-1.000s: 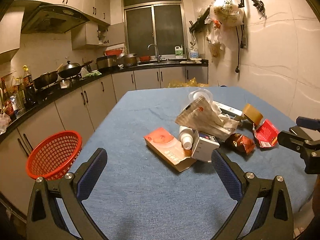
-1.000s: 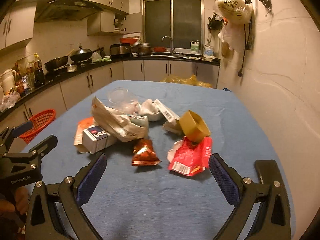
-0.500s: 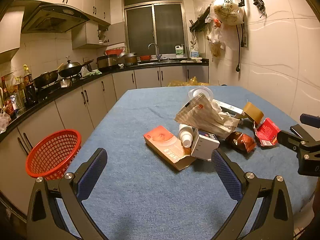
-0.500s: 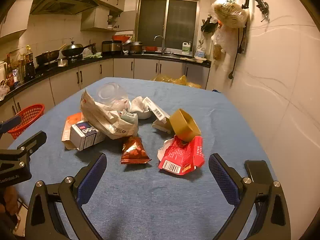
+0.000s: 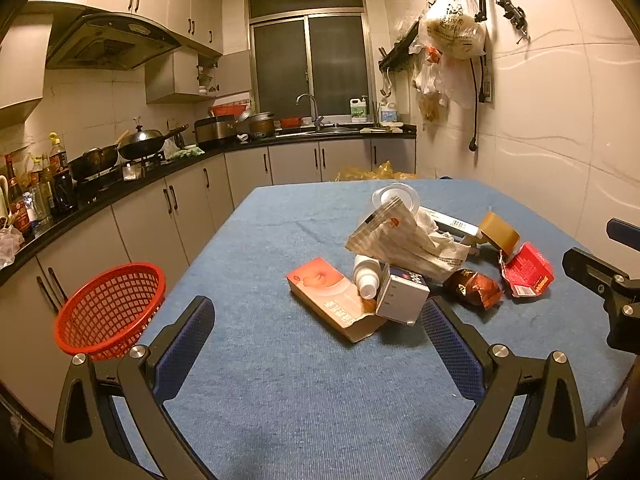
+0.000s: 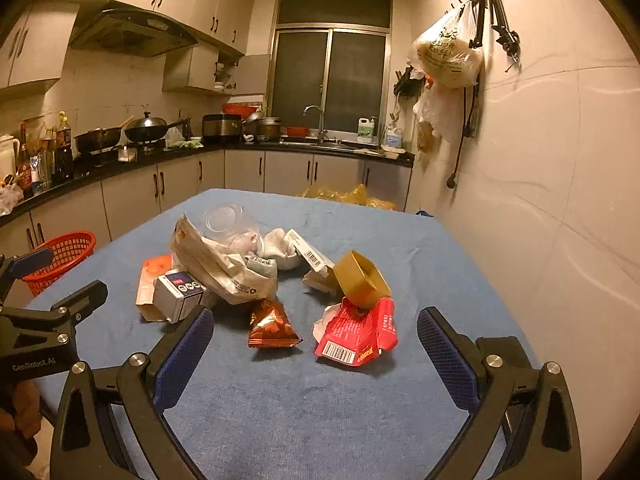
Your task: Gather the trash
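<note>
A pile of trash lies on the blue table [image 5: 280,380]: an orange carton [image 5: 332,298], a white bottle [image 5: 366,276], a small white box [image 5: 402,298], a crumpled paper bag [image 5: 404,240], a brown snack packet [image 5: 476,288], a red wrapper [image 5: 528,270] and a tan tape roll [image 5: 500,232]. My left gripper [image 5: 316,344] is open, near the table's front, short of the carton. My right gripper [image 6: 314,350] is open just before the snack packet [image 6: 272,326] and red wrapper [image 6: 358,338]. A red mesh basket [image 5: 112,310] sits off the table's left edge.
Cabinets and a black counter with pans and bottles run along the left and back. A tiled wall borders the table on the right, with hanging bags above. A clear plastic cup [image 6: 226,220] and tissue [image 6: 282,248] lie behind the pile. Yellow bags sit beyond the far edge.
Both grippers have shifted slightly; the right one has drawn a little nearer the snack packet and red wrapper. Both stay open, and no trash has moved.
</note>
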Demonstrator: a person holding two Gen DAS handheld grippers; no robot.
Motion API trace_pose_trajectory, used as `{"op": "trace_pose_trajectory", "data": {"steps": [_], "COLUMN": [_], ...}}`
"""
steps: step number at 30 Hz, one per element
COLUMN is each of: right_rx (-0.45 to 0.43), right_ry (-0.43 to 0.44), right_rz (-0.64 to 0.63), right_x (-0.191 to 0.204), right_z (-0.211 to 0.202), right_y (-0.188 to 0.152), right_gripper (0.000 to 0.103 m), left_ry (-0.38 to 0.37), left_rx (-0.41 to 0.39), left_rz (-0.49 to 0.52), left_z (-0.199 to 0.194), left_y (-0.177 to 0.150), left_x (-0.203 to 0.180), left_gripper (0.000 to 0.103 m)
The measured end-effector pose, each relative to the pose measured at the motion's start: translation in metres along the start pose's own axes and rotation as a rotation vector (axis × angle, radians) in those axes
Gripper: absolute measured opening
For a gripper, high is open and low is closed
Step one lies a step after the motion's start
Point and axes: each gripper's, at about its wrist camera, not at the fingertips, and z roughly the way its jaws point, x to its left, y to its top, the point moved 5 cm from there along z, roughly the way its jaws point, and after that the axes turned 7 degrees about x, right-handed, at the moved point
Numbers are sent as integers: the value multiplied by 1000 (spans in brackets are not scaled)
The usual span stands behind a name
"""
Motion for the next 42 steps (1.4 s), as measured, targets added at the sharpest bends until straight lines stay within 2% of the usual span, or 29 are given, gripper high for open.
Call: {"op": "trace_pose_trajectory", "data": {"steps": [13,32,40,42], "right_rx": [-2,-50,-44,-36], "right_ry": [17,42,65,84], "right_rz": [-19,-32,-31,-39], "right_x": [7,18,19,20], "right_z": [-11,-46,-46,-44], "right_y": [0,2,2,2], "right_gripper": [101,101,101,97], "left_ry": [-4,9,8,5], "left_rx": [-21,-75,-54,-35], "left_rz": [-9,-18,-16,-16], "left_z": [-15,-45,-43,-38], "left_y": [0,1,0,1], "left_x": [2,6,6,7], "left_gripper": [103,103,103,103]}}
